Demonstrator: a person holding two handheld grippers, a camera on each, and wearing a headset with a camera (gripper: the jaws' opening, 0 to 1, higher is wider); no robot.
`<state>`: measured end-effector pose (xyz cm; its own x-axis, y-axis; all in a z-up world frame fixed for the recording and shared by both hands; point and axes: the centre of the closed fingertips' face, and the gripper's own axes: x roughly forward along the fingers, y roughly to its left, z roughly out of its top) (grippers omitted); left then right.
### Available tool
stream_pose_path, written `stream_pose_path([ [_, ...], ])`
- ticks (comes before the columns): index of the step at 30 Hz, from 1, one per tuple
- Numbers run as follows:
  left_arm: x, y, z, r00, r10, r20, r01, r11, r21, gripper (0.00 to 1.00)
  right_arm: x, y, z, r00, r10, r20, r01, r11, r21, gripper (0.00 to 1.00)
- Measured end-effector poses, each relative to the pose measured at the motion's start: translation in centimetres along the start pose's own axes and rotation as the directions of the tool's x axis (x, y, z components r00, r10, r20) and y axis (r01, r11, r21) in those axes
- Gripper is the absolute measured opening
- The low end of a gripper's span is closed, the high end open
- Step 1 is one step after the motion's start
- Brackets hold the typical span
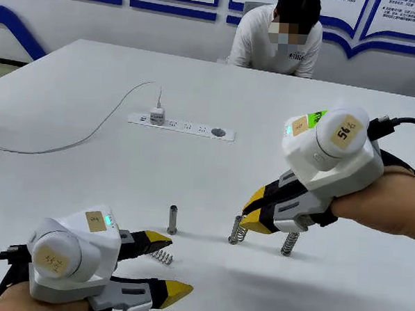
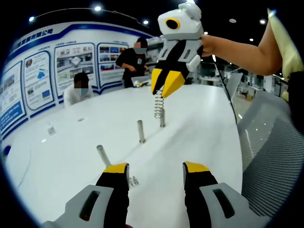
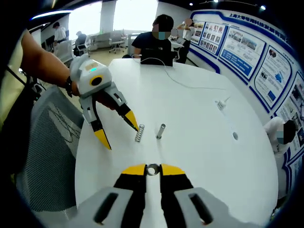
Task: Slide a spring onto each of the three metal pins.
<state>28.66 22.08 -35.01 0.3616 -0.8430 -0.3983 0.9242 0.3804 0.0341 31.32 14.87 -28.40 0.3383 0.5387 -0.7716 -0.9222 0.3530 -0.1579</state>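
Threading a spring [image 2: 159,105] onto a pin [image 2: 162,121] looked to be the step in hand: right tongs [image 3: 152,170] clenched it. Left tongs [image 2: 156,167] hung released by a loose spring [image 1: 162,256] on the tabletop [image 1: 299,132]. Next, probably: lower it straight, then release.

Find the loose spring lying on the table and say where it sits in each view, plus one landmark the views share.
Head view: the loose spring lies low, left of centre.
Left gripper view: bottom centre, between that view's own fingers.
Right gripper view: just left of centre.
Shared landmark: the open left gripper, whose yellow-tipped fingers the spring lies beside in every view.
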Motion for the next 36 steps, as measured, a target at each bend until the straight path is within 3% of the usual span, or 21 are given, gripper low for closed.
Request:
stream_pose_path([
  [9, -0.4, 0.8, -0.4, 0.9995, 0.03, 0.005, -0.03, 0.999, -0.031, 0.51, 0.1, -1.9, 0.2, 0.9992, -0.041, -0.005, 0.041, 0.999, 0.012, 0.12],
  [18, -0.8, 1.5, -0.6, 0.9987, 0.051, 0.006, -0.051, 0.997, -0.061, 0.54, 1.0, -4.2, -0.6, 0.9959, -0.086, -0.027, 0.087, 0.995, 0.042, 0.12],
  [36, -0.9, 1.9, -1.0, 0.9979, 0.064, 0.003, -0.064, 0.995, -0.083, 0.58, 2.2, -4.2, -1.2, 0.9961, -0.074, -0.048, 0.077, 0.995, 0.06, 0.12],
])
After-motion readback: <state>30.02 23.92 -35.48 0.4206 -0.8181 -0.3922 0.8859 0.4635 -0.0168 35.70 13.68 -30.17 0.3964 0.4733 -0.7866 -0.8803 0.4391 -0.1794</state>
